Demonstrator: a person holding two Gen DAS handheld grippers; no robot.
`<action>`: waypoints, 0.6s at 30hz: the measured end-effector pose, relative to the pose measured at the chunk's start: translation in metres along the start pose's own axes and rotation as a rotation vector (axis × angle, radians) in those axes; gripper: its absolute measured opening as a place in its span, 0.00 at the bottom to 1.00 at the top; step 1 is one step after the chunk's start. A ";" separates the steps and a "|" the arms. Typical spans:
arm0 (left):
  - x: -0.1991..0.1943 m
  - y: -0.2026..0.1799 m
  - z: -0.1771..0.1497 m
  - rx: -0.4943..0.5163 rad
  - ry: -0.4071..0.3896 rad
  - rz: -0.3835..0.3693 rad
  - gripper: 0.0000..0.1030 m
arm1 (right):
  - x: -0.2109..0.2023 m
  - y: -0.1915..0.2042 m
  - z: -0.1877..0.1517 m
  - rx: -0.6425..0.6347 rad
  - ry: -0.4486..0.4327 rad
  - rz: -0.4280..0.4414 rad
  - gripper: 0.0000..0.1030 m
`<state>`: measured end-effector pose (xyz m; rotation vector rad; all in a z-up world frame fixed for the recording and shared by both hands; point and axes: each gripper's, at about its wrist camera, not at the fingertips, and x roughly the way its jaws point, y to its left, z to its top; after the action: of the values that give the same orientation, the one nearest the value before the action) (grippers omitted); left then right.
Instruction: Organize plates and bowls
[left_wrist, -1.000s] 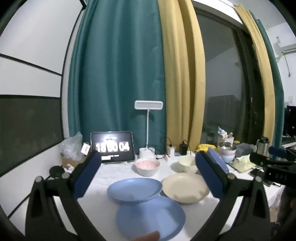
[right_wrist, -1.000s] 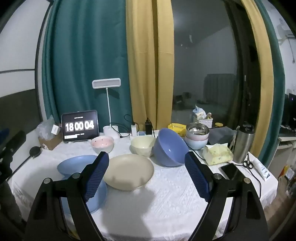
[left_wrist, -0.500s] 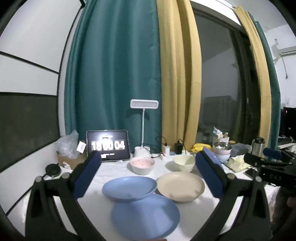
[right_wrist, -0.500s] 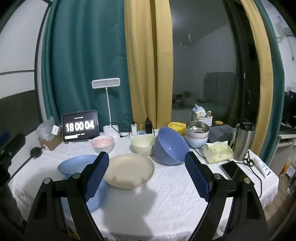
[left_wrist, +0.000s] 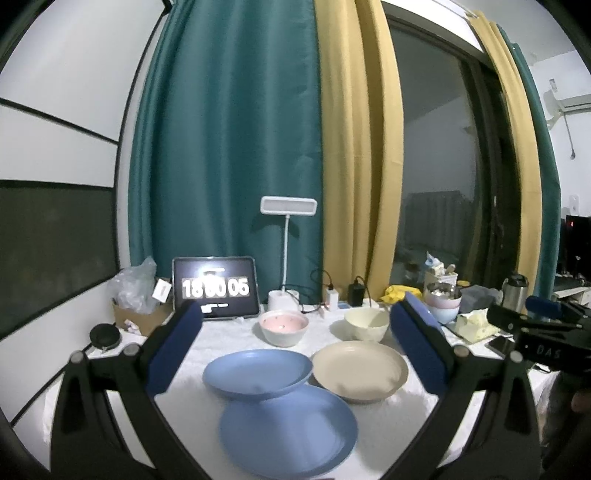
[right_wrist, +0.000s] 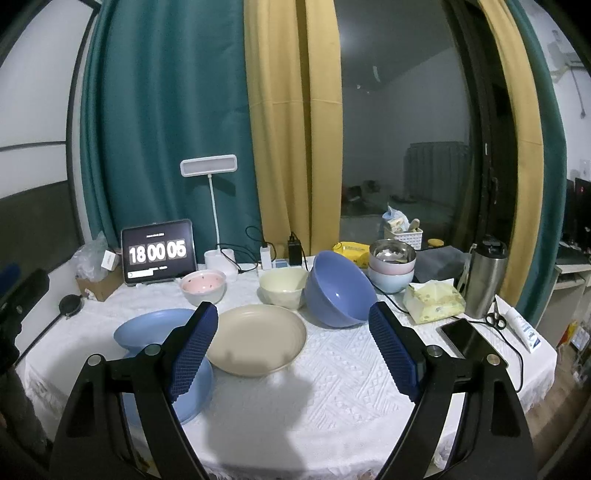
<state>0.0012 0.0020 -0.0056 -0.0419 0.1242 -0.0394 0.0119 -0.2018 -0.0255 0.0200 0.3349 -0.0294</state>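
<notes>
Only the right wrist view shows the big blue bowl (right_wrist: 338, 293) tilted against the cream bowl (right_wrist: 283, 287), plus the steel flask (right_wrist: 484, 277) and phone (right_wrist: 468, 339). The left view shows two overlapping blue plates (left_wrist: 275, 391) beside the cream plate (left_wrist: 360, 369) most clearly. Both the left gripper (left_wrist: 295, 343) and right gripper (right_wrist: 291, 349) hang level above the table (right_wrist: 332, 387), spread wide, holding nothing.

A desk (right_wrist: 332, 369) under a white textured cloth stands against teal curtains (right_wrist: 166, 129) and a mustard-yellow curtain (right_wrist: 295, 129). Right of these, a dark window (right_wrist: 399, 129) reflects the dim room. The left wall (left_wrist: 55, 129) is white above, with a dark panel (left_wrist: 55, 251) lower down. At the desk's back edge stand a white lamp (right_wrist: 208, 165) and a tablet clock (right_wrist: 159, 254) reading 18 00 05.
</notes>
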 end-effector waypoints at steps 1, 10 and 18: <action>0.001 0.000 0.000 -0.003 0.002 0.000 1.00 | 0.000 0.000 -0.001 0.000 0.000 0.000 0.84; 0.002 -0.002 -0.002 -0.006 0.010 -0.001 1.00 | 0.000 0.000 -0.001 0.002 -0.001 0.001 0.84; 0.004 0.001 -0.003 -0.011 0.014 0.001 1.00 | 0.000 0.001 -0.002 0.003 -0.002 0.001 0.84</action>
<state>0.0047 0.0030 -0.0089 -0.0527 0.1387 -0.0384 0.0117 -0.2011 -0.0275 0.0231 0.3330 -0.0291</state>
